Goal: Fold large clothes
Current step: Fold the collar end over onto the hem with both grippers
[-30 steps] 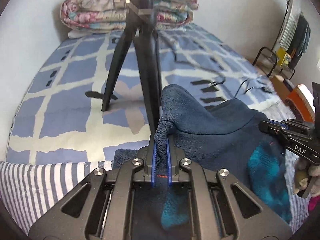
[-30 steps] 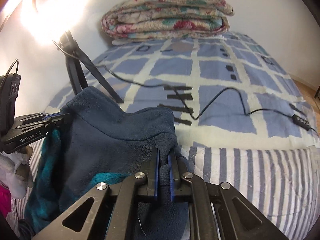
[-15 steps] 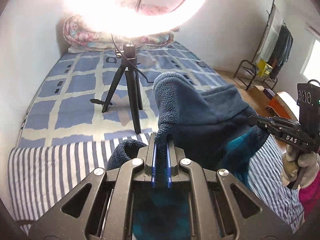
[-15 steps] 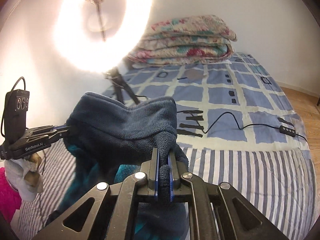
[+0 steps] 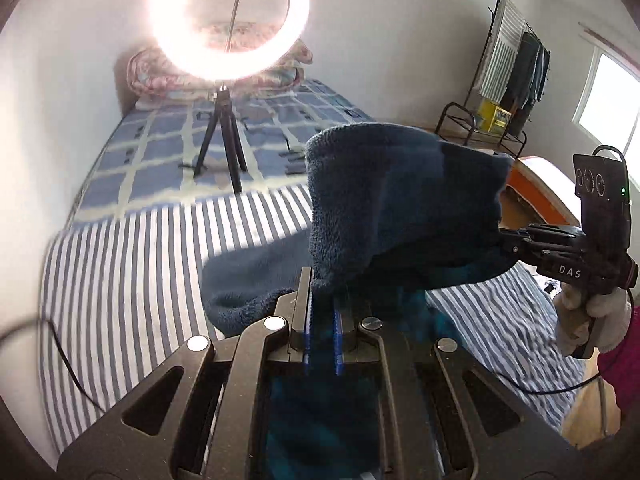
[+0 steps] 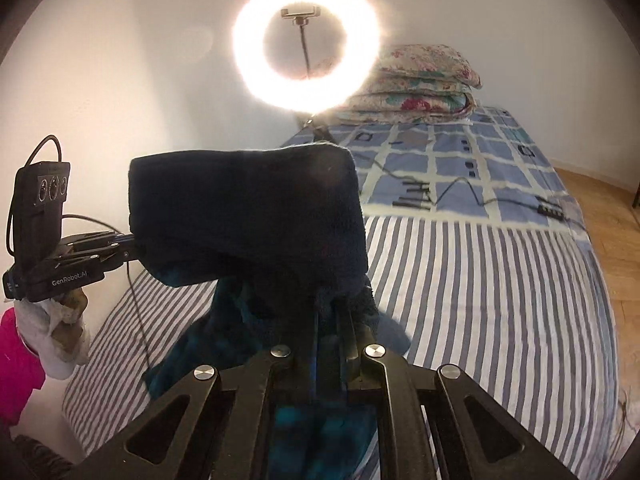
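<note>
Navy fleece garment pinched in left claw, right claw

Dark blue fleece garment, teal-patched, is held taut by two edges and raised above the striped sheet, lower part hanging.

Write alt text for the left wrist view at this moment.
The left gripper is shut on one edge of a dark blue fleece garment, and the right gripper holds its other side, lifting it over a striped bed sheet. A lit ring light on a tripod stands behind.
</note>
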The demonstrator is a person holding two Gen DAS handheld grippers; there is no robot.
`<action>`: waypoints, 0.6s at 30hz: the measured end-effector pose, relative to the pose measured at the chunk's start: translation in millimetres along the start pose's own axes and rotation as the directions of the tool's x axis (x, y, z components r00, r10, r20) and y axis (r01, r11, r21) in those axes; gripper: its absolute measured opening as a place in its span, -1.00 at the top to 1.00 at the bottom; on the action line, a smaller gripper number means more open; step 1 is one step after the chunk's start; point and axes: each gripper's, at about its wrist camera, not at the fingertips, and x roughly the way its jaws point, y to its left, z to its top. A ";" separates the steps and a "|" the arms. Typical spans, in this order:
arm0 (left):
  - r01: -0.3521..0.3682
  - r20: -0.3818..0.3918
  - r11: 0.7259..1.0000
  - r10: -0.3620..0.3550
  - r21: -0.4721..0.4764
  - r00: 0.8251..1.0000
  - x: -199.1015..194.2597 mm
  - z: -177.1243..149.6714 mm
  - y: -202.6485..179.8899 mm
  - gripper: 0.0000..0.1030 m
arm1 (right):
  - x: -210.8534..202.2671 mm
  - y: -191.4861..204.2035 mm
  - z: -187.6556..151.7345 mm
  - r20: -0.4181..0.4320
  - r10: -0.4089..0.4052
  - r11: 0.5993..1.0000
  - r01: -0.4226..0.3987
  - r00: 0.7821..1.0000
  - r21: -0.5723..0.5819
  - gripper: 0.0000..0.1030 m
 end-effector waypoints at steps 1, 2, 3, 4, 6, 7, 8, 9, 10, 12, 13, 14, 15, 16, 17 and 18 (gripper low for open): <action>0.000 -0.007 1.000 0.000 -0.010 1.000 -4.0 -9.4 -1.8 0.89 | -6.4 4.7 -10.7 -0.004 0.004 1.000 -0.004 1.000 0.000 0.90; 0.000 -0.020 1.000 -0.001 -0.027 1.000 -8.3 -23.5 -3.8 0.89 | -10.8 8.9 -18.9 -0.008 0.004 1.000 -0.004 1.000 -0.003 0.91; 0.002 -0.025 0.999 -0.003 -0.034 1.000 -11.0 -32.1 -5.5 0.89 | -14.8 12.5 -28.0 -0.012 0.002 1.000 -0.002 1.000 -0.006 0.91; 0.002 -0.034 0.999 -0.003 -0.039 0.999 -13.2 -45.4 -7.2 0.89 | -18.5 16.1 -39.3 -0.020 0.006 1.000 -0.006 1.000 -0.004 0.91; 0.000 -0.049 0.999 -0.002 -0.049 0.999 -15.6 -71.1 -10.7 0.89 | -21.3 22.1 -57.1 -0.034 0.011 1.000 -0.011 0.999 -0.006 0.91; -0.001 -0.058 0.998 -0.002 -0.057 0.998 -14.6 -81.1 -10.8 0.89 | -21.8 26.0 -67.9 -0.045 0.004 1.000 -0.005 0.999 -0.014 0.91; -0.003 -0.070 0.998 -0.002 -0.066 0.998 -13.2 -91.9 -11.4 0.89 | -21.5 29.1 -78.7 -0.056 0.000 1.000 -0.001 0.998 -0.019 0.91; -0.006 -0.079 0.997 0.000 -0.074 0.997 -11.4 -102.0 -11.6 0.89 | -20.8 30.9 -86.2 -0.062 -0.002 1.000 0.001 0.998 -0.020 0.91; -0.008 -0.085 0.997 0.002 -0.075 0.996 -9.8 -112.8 -12.4 0.89 | -18.9 32.2 -95.4 -0.071 0.000 1.000 -0.001 0.997 -0.016 0.91; -0.013 -0.093 0.997 0.006 -0.072 0.996 -7.7 -130.4 -14.0 0.89 | -16.3 36.8 -113.5 -0.088 -0.005 1.000 0.003 0.996 -0.024 0.91; -0.019 -0.102 0.997 0.012 -0.074 0.995 -5.4 -139.8 -14.1 0.89 | -13.7 38.7 -119.5 -0.098 -0.011 0.999 0.008 0.995 -0.034 0.93; -0.023 -0.109 0.996 0.014 -0.080 0.994 -3.4 -146.3 -13.2 0.89 | -10.3 40.4 -127.3 -0.113 -0.013 0.999 0.008 0.993 -0.040 1.00; -0.027 -0.120 0.996 0.016 -0.089 0.993 -0.2 -154.2 -12.1 0.89 | -6.7 41.6 -135.1 -0.131 -0.015 0.999 0.010 0.991 -0.040 0.99; -0.028 -0.124 0.996 0.016 -0.089 0.992 0.5 -159.4 -12.8 0.89 | -4.6 43.2 -140.6 -0.140 -0.024 0.999 0.017 0.990 -0.046 1.00; -0.034 -0.123 0.996 0.023 -0.081 0.992 0.2 -164.8 -14.8 0.89 | -2.7 43.7 -145.6 -0.149 -0.035 0.998 0.027 0.988 -0.054 1.00; -0.037 -0.123 0.997 0.027 -0.074 0.992 1.3 -167.5 -13.6 0.89 | -2.1 43.0 -151.3 -0.154 -0.039 0.998 0.031 0.987 -0.051 0.99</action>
